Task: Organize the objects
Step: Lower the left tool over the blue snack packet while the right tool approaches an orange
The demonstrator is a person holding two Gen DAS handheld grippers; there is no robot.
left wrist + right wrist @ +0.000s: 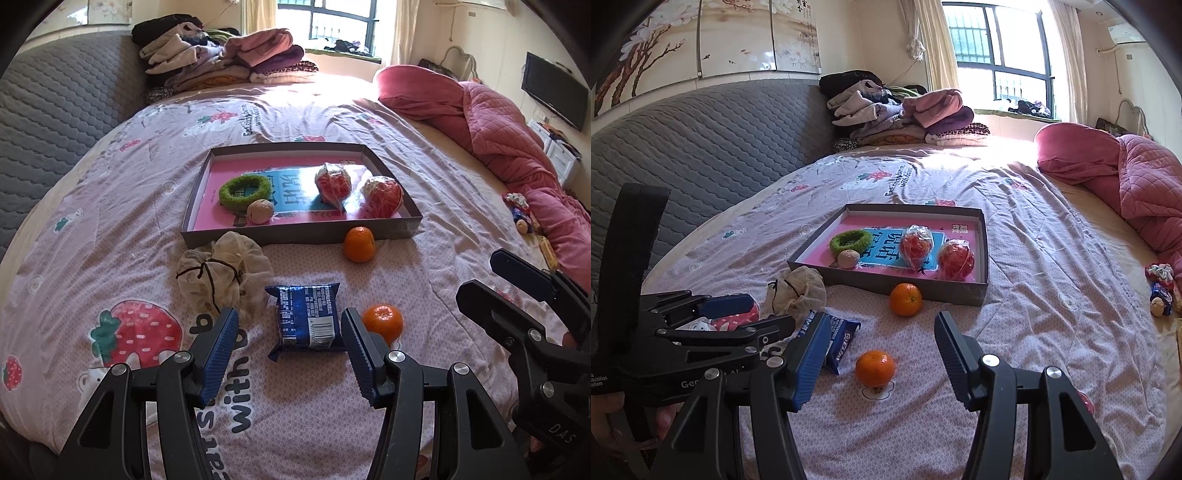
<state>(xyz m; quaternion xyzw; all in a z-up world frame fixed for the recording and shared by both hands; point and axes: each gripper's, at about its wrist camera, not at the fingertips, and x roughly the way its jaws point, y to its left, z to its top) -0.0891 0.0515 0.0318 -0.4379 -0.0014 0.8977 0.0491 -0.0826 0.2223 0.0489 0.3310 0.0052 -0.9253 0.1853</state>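
A blue snack packet (306, 319) (837, 339) lies on the bed between the open fingers of my left gripper (290, 325). A near tangerine (383, 322) (875, 368) lies just right of the packet, between the open fingers of my right gripper (879, 343). A second tangerine (359, 243) (905, 299) rests against the front wall of the grey box tray (295, 234) (886, 286). The tray holds a green ring (245, 190) (849, 240), a beige ball (260, 211) (848, 259) and two wrapped red fruits (332, 183) (383, 196). A cream mesh pouch (221, 273) (799, 291) lies left of the packet.
A pink quilt (498, 122) (1126, 177) is bunched along the bed's right side, with small items (1161, 290) below it. Folded clothes (225, 55) (905, 114) are stacked at the head. A grey padded headboard (701, 147) runs along the left.
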